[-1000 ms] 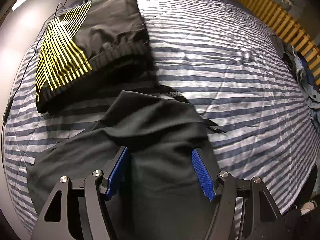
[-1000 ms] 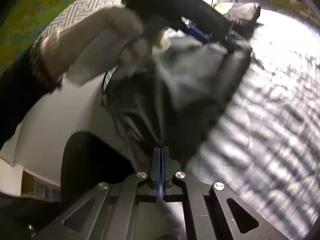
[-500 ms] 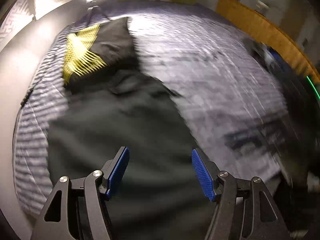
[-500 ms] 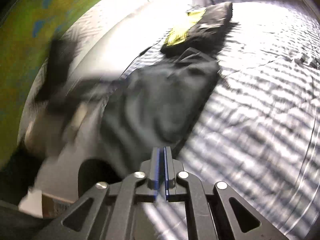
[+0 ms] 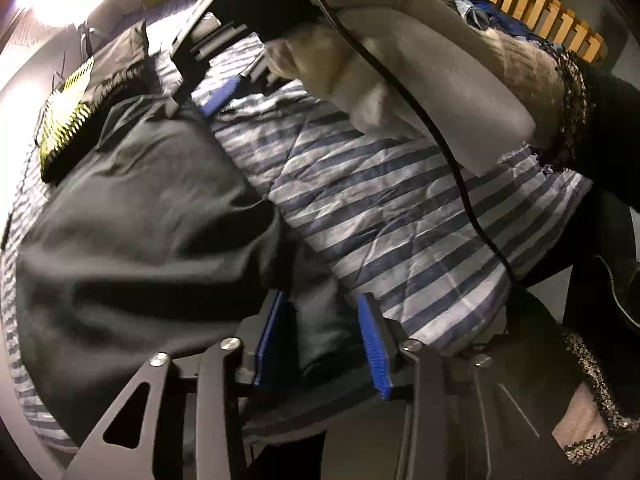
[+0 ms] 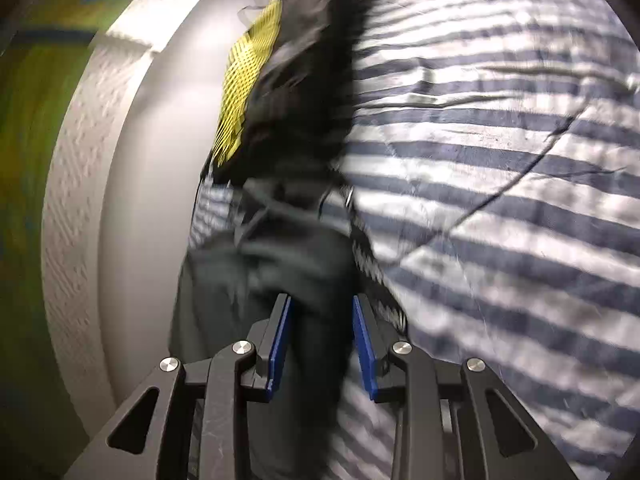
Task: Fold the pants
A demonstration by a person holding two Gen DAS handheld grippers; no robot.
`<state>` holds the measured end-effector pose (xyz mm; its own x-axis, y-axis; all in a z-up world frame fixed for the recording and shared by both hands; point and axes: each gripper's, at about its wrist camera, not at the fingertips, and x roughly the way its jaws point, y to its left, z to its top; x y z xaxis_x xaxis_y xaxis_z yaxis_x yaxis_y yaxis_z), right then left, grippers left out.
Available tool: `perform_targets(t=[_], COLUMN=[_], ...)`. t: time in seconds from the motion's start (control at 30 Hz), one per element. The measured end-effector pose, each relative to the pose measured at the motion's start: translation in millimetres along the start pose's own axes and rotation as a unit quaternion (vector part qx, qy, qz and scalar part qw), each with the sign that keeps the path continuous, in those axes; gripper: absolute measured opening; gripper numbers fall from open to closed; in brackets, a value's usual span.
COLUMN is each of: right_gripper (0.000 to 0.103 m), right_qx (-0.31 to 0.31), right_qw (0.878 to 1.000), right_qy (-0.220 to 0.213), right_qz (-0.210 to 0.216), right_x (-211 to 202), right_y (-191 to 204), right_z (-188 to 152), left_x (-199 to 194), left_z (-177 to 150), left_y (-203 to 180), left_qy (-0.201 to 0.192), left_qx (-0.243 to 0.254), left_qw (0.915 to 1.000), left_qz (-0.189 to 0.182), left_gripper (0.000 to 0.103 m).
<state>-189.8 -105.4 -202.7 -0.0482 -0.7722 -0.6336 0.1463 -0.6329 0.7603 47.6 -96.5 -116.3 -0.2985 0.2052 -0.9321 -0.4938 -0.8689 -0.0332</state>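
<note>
Dark grey pants (image 5: 132, 216) lie spread on the striped bedcover (image 5: 380, 200). My left gripper (image 5: 323, 340) points down at their near right edge. Its jaws are closing with a fold of the fabric between the blue pads (image 5: 374, 344), and a gap still shows. A gloved hand (image 5: 400, 60) holds my right gripper (image 5: 196, 104) at the pants' far end. In the right wrist view, the right gripper (image 6: 322, 336) straddles the dark pants (image 6: 288, 264). Its jaws are opening and the pads stand apart from the cloth.
A folded black garment with yellow stripes (image 5: 68, 120) (image 6: 248, 80) lies just beyond the pants. A black cable (image 5: 460, 168) hangs across the bedcover (image 6: 500, 200). A wooden slatted rail (image 5: 520, 8) and a clothes pile (image 5: 472, 8) are at the far right. A white curved wall (image 6: 132, 160) borders the bed's left.
The right gripper went from shut to open and swung down to the pants' far end. The left gripper slid to the pants' right edge and its jaws narrowed. The pants now lie flat.
</note>
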Motion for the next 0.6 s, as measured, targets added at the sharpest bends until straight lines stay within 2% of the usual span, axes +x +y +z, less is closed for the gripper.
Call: perform_targets(t=[0.03,0.07,0.1,0.13,0.23,0.3,0.37,0.47,0.53,0.6], right_gripper=[0.028,0.024,0.008,0.006,0.005,0.004,0.003,0.003,0.005,0.010], right_qx=[0.013,0.016,0.013,0.002,-0.082,-0.111,-0.116,-0.094,-0.090,-0.088], right_qw=[1.000,1.000,1.000,1.000,0.996,0.993,0.991,0.990,0.991,0.990], right_qy=[-0.003,-0.003,-0.002,0.001,-0.023,-0.043,-0.052,-0.044,-0.034,-0.049], right_qz=[0.009,0.012,0.008,0.000,-0.006,-0.005,-0.049,-0.092,-0.089,-0.099], right_x=[5.5,8.3,12.0,13.9,-6.7,-18.0,-12.8,5.0,6.3,-4.9], right_y=[-2.0,-1.8,2.1,10.8,57.2,73.6,69.4,43.9,34.3,30.3], right_z=[4.5,4.0,5.1,4.3,-0.9,1.0,7.4,15.4,18.1,19.9], left_x=[2.4,4.0,3.9,3.0,0.2,-0.1,-0.8,-4.6,-13.2,-23.7], left_z=[-2.2,-3.9,-6.3,-8.5,-14.3,-17.4,-17.5,-19.1,-16.1,-15.4], left_y=[2.8,5.2,8.4,10.7,12.7,11.3,10.1,2.1,-8.9,-16.0], left_qy=[0.001,0.000,-0.004,-0.005,-0.007,-0.005,-0.006,-0.006,-0.010,-0.015], left_qx=[-0.004,-0.007,-0.014,-0.020,-0.024,-0.023,-0.019,-0.005,0.005,0.005], left_qw=[1.0000,0.9999,0.9998,0.9996,0.9992,0.9992,0.9993,0.9996,0.9993,0.9982], left_qz=[-0.001,-0.007,-0.016,-0.021,-0.031,-0.033,-0.033,-0.029,-0.036,-0.057], left_gripper=[0.030,0.029,0.027,0.023,0.017,0.016,0.015,0.015,0.015,0.017])
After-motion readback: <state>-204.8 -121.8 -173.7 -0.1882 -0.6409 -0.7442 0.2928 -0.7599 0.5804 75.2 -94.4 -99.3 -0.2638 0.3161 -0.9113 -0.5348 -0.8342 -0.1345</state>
